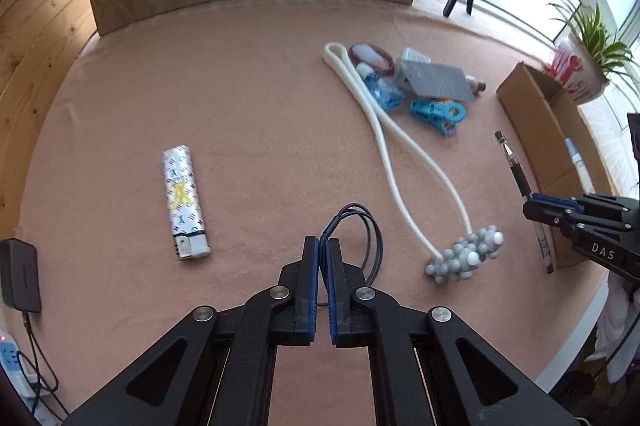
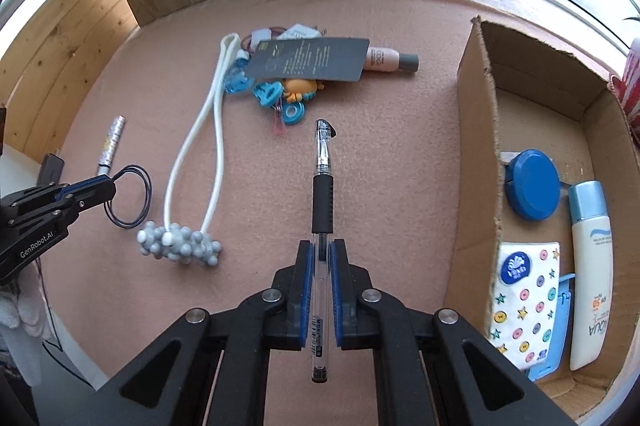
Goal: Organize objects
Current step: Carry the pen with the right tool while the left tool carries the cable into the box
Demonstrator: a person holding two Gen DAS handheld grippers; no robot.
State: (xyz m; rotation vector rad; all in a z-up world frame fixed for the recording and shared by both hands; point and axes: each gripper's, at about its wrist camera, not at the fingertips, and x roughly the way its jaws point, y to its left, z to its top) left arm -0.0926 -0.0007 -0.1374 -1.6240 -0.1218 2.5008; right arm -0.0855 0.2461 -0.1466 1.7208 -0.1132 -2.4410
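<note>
Right gripper is clamped on a clear-barrel gel pen, blue pads gripping the barrel just behind the black rubber grip; cap end points away, tail sticks back between the fingers. Pen hangs over the pink felt mat, just left of the cardboard box.

Left gripper is pinched tight on a thin dark hair tie loop, loop dangling forward off the fingertips above the mat.

Box already holds a blue round lid, a white sunscreen tube, and a dotted tissue pack.

Still on the mat: a white looped massager with grey-white ball cluster, a patterned lighter, and a pile at the back – dark card, pink bottle, blue clips, orange toy.
</note>
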